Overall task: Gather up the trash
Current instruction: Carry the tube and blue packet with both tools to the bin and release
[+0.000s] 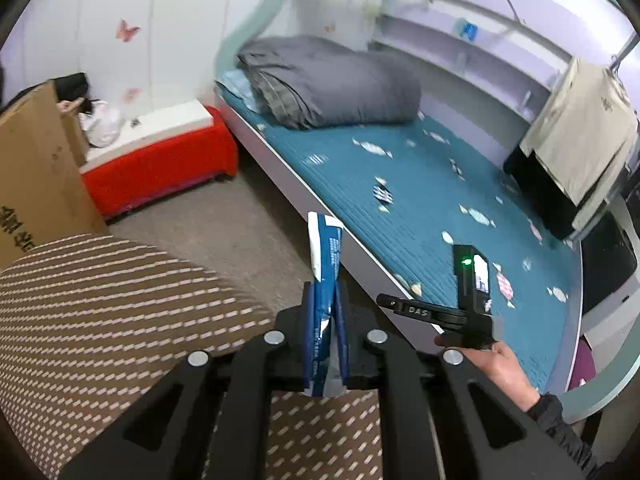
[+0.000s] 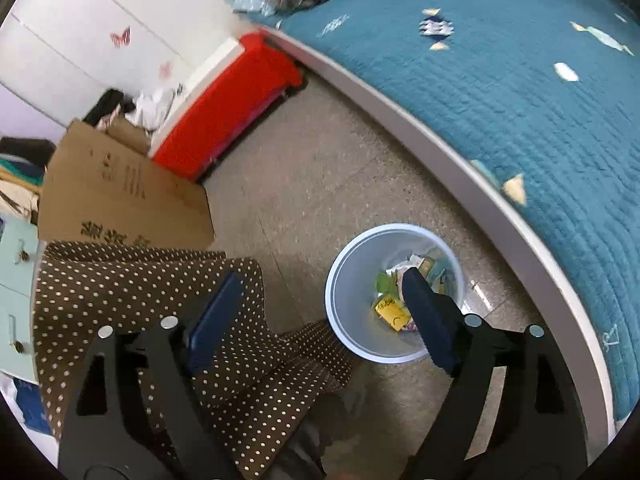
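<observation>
My left gripper [image 1: 325, 300] is shut on a blue and white wrapper [image 1: 325, 252], which stands upright between the jaws above the brown dotted seat [image 1: 120, 304]. My right gripper [image 2: 320, 292] is open and empty, held above the floor. Below it stands a light blue trash bin [image 2: 340, 300] with several wrappers [image 2: 394, 312] inside, next to the bed. The right finger [image 2: 428, 316] overlaps the bin's opening. In the left wrist view the right hand [image 1: 500, 364] and its device show at the bed's edge.
A bed with a teal quilt [image 1: 420, 192] [image 2: 500, 92] and a grey folded duvet [image 1: 328, 80] lies to the right. A red and white box [image 1: 160, 160] [image 2: 232, 108] and a cardboard box [image 1: 36, 168] [image 2: 120, 196] stand at the left. A grey floor [image 2: 320, 192] lies between.
</observation>
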A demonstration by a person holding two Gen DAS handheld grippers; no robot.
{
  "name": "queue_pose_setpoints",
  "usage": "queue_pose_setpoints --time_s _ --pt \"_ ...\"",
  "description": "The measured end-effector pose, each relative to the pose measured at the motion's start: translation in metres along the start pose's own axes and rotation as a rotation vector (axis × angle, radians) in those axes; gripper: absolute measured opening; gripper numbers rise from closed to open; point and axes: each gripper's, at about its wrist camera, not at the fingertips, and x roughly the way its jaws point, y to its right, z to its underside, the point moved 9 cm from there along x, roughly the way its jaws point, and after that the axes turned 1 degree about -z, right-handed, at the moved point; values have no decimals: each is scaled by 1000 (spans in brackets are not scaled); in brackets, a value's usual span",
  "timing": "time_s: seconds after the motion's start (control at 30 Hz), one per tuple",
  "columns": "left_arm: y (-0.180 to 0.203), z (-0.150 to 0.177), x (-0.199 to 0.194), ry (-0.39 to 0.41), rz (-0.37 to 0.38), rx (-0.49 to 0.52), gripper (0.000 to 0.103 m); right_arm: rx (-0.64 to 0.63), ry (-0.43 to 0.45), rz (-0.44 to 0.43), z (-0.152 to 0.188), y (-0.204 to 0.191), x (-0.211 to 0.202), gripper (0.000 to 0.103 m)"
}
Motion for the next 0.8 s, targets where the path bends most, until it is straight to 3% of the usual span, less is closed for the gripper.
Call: queue_pose_setpoints --time_s 0.23,0.43,0.47,0.53,0.57,0.6,0.8 --pt "43 2 81 -143 71 40 10 65 128 -21 -7 31 -62 88" --pt "69 12 144 -278 87 70 12 83 178 1 -10 51 -95 88" --pt "70 14 155 -304 78 72 16 84 183 5 -10 52 -98 88" --pt "67 17 169 -353 53 64 46 79 192 11 -10 52 -102 88" --pt "63 16 173 -369 26 48 75 79 193 11 -10 51 -102 89" --pt "61 13 171 -356 22 36 90 79 193 8 -9 50 -103 89" --pt "45 -1 145 -285 -26 21 93 50 194 11 -2 24 -107 97"
